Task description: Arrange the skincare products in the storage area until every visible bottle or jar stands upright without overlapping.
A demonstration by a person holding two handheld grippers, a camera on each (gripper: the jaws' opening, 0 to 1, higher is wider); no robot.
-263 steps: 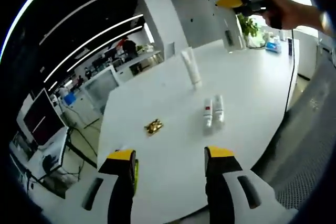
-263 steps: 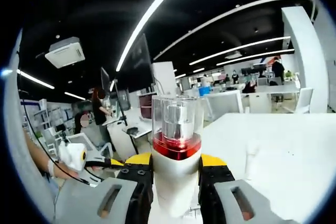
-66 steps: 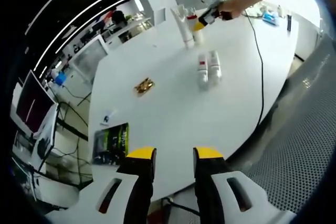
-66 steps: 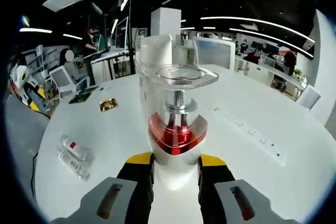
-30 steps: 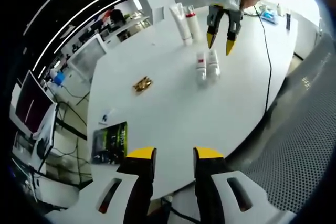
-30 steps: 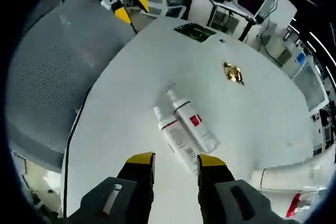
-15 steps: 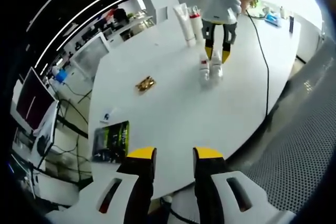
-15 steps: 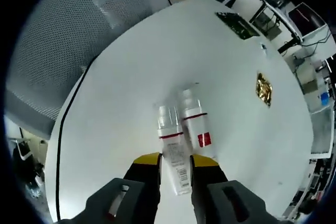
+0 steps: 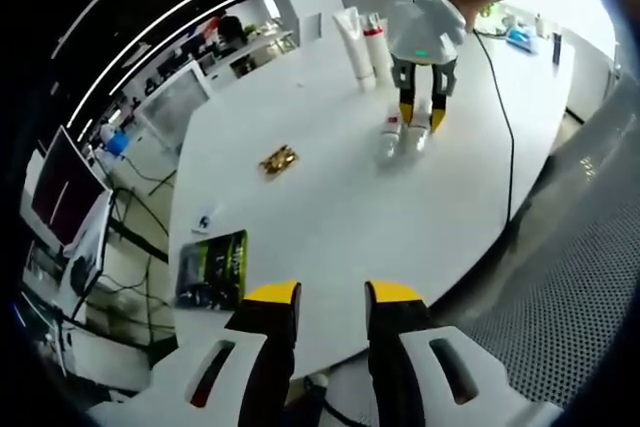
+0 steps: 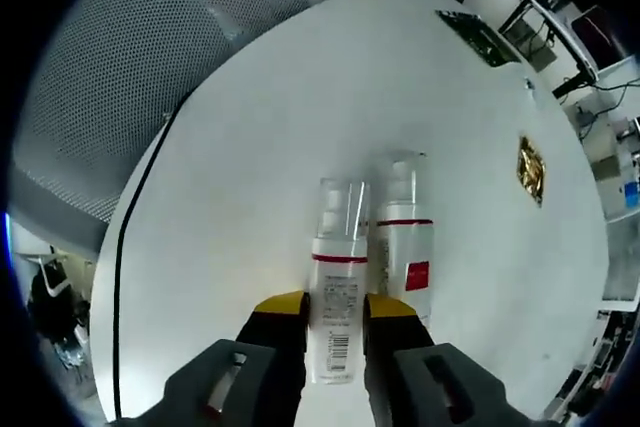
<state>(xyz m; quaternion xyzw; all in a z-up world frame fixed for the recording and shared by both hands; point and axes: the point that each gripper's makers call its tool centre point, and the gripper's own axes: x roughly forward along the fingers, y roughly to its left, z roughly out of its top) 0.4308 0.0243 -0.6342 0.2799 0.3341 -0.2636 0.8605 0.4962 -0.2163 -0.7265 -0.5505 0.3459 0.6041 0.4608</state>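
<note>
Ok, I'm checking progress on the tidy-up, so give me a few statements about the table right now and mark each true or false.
1. The right tongs are closed around a bottle that lies on the white table. True.
2. A second bottle with a red label lies right beside it. True.
3. The left tongs hold a tube. False: they are open and hold nothing.
4. Two products stand upright at the table's far side in the left gripper view. True.
5. The gold wrapper rests on top of the lying bottles. False: it lies apart from them on the table.
6. All bottles are already upright. False: two lie flat.
</note>
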